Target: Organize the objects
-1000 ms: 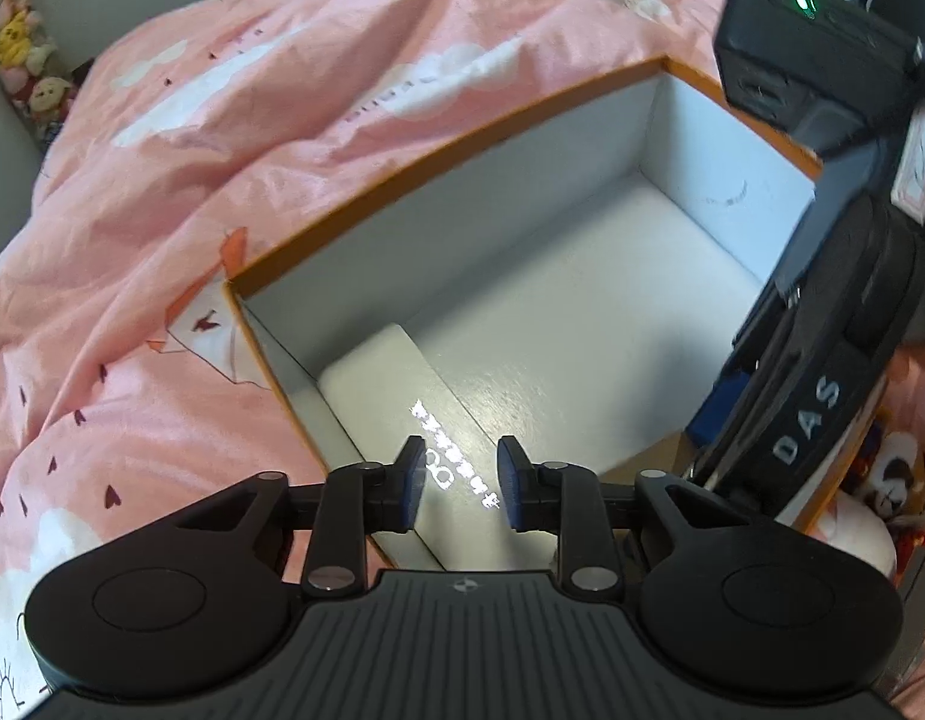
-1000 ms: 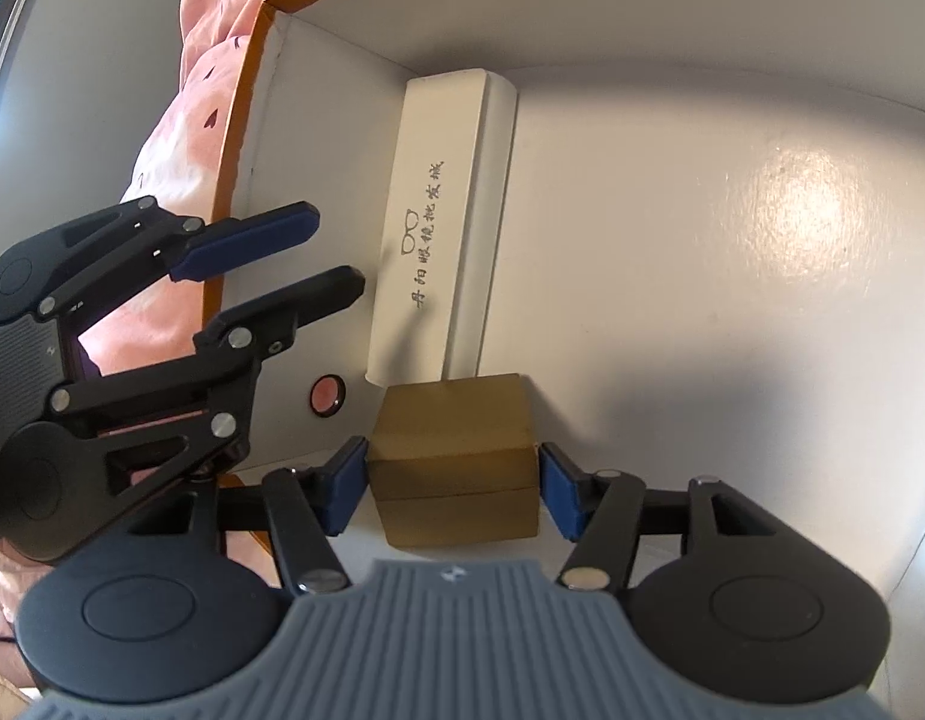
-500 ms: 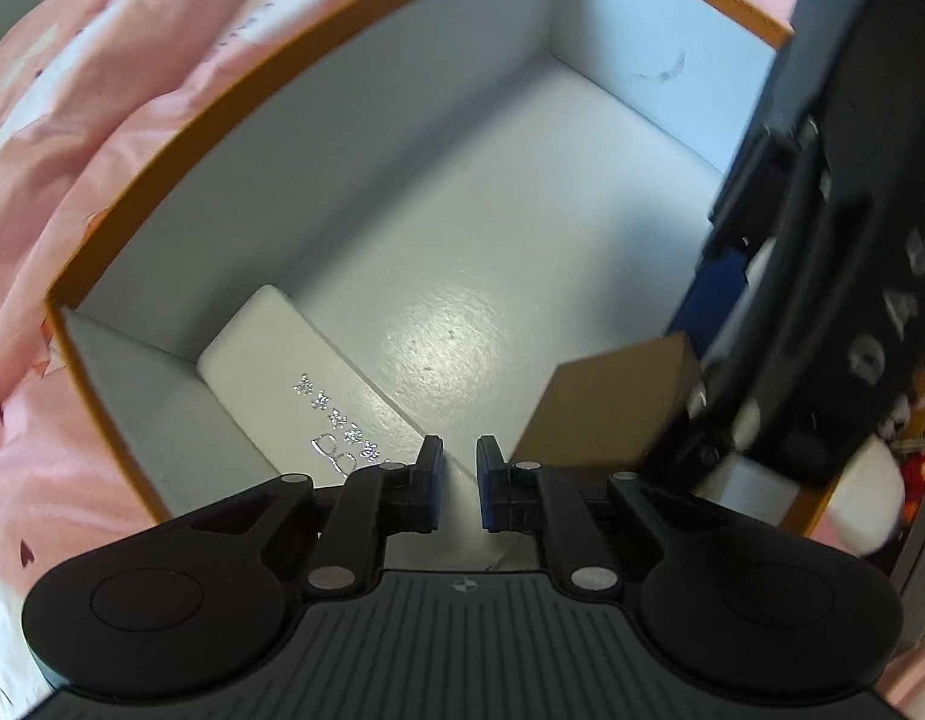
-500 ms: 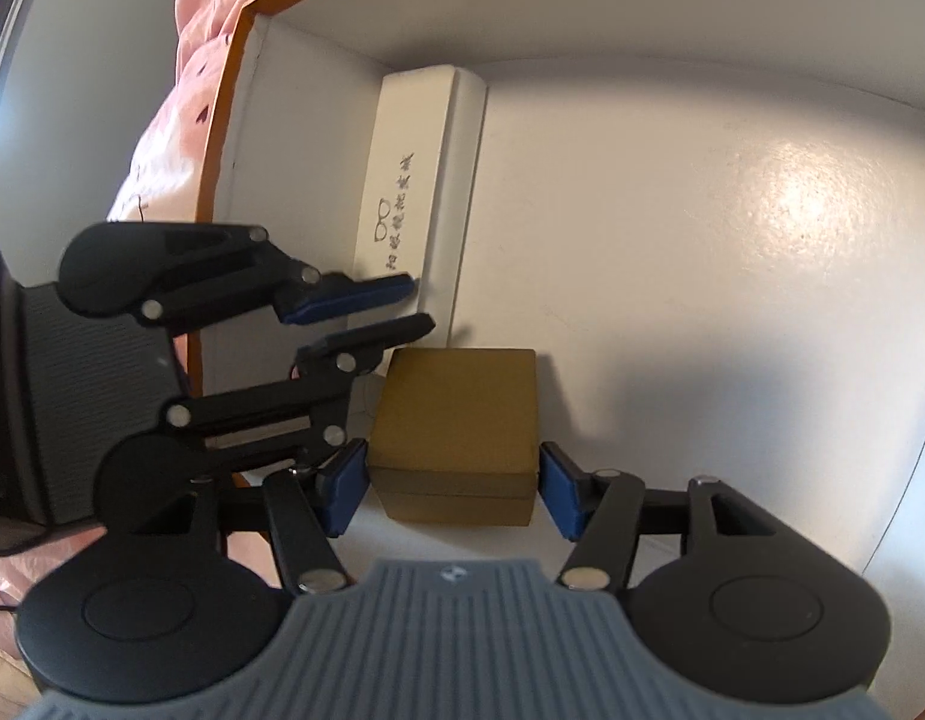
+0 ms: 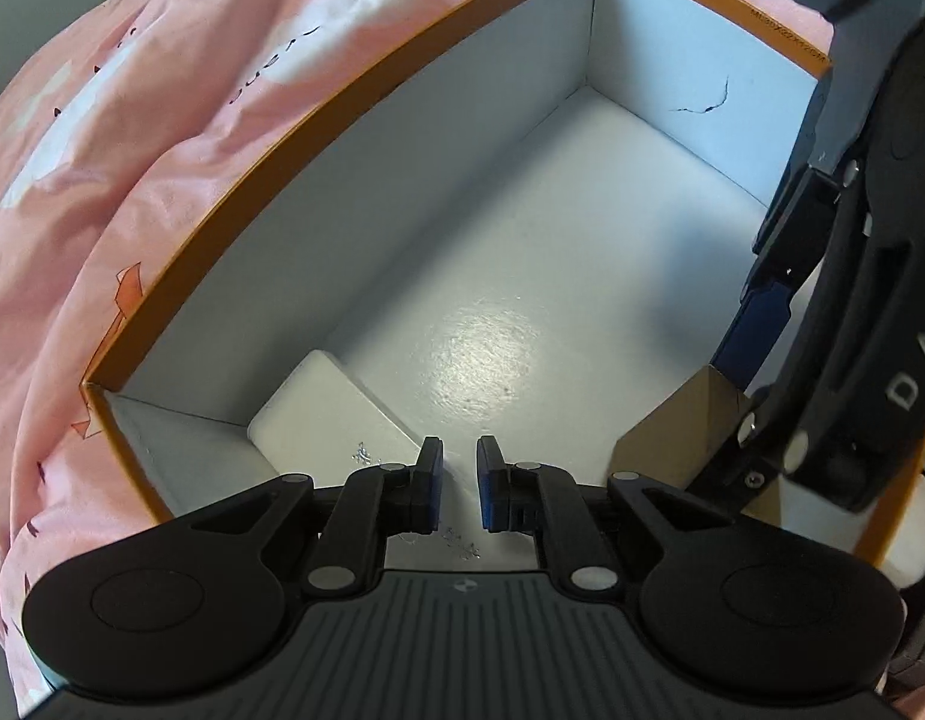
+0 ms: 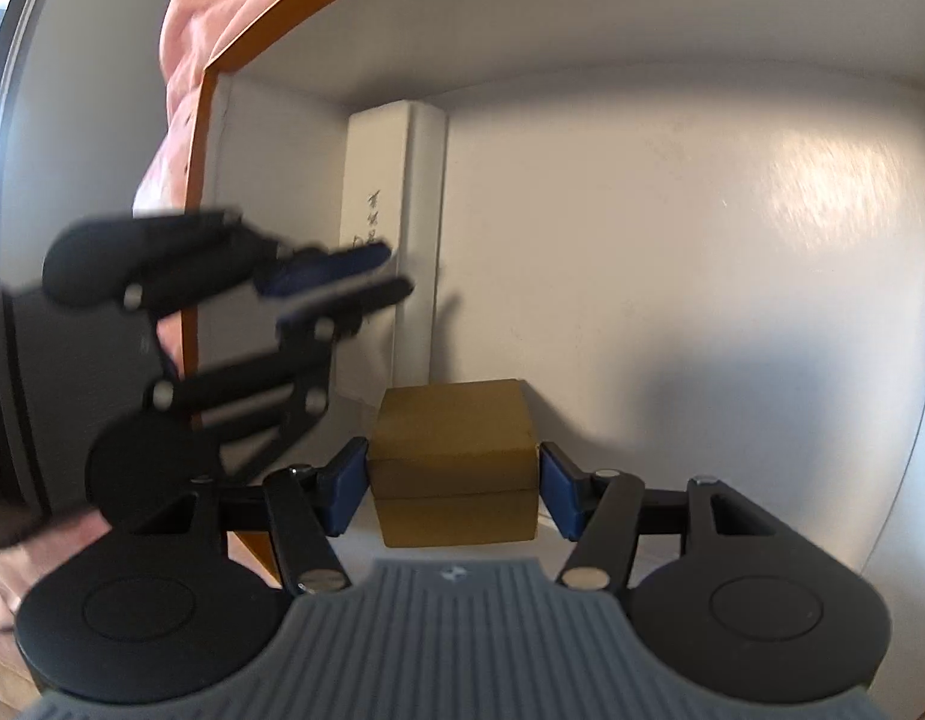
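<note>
An orange-rimmed storage box (image 5: 318, 120) with a white inside lies on a pink bedspread. A long white glasses case (image 5: 336, 414) lies along the box's end wall; it also shows in the right wrist view (image 6: 396, 228). My left gripper (image 5: 459, 483) hovers just above the case, its jaws nearly together and empty. My right gripper (image 6: 453, 483) is shut on a small brown box (image 6: 453, 444), held low inside the storage box; the brown box's corner shows in the left wrist view (image 5: 678, 432). The left gripper (image 6: 348, 276) appears blurred in the right wrist view.
The pink bedspread (image 5: 132, 150) surrounds the storage box on the left and far sides. The box's white floor (image 5: 522, 276) stretches to its far wall. A plush toy's edge (image 5: 912, 516) shows at the right outside the box.
My left gripper has dropped into the storage box over the white case and its jaws have narrowed. My right gripper holds the brown box lower and closer to the white case.
</note>
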Motion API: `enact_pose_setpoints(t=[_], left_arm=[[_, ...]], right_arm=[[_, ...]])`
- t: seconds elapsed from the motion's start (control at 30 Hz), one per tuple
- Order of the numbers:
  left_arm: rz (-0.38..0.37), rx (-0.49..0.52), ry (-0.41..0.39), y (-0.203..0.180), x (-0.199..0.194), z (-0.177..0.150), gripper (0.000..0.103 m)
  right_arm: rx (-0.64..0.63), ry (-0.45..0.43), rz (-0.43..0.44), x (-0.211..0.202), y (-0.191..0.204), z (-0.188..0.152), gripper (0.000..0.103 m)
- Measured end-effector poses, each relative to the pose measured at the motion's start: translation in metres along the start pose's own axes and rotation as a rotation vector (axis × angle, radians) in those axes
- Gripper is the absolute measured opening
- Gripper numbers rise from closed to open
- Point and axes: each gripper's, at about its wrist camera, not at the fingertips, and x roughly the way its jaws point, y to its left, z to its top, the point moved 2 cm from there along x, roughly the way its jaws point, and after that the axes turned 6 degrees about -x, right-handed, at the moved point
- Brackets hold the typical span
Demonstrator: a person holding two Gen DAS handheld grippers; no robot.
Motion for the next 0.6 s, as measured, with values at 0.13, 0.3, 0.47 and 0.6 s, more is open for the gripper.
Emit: enact_pose_setpoints(t=[0.13,0.3,0.47,0.6], left_arm=[[0.029,-0.04,-0.023,0.006,-0.005,0.002,0.014],[0.001,-0.105,-0.039,0.019,-0.014,0.0,0.015],[-0.015,-0.159,-0.075,0.025,-0.023,0.007,0.015],[-0.023,-0.212,-0.098,0.029,-0.024,0.008,0.015]], right_arm=[[-0.036,0.011,-0.016,0.005,0.008,0.009,0.063],[-0.036,0.018,0.007,0.01,0.009,0.015,0.063],[-0.043,-0.074,-0.017,-0.002,0.01,0.018,0.061],[-0.007,-0.129,-0.047,-0.002,0.003,0.025,0.038]])
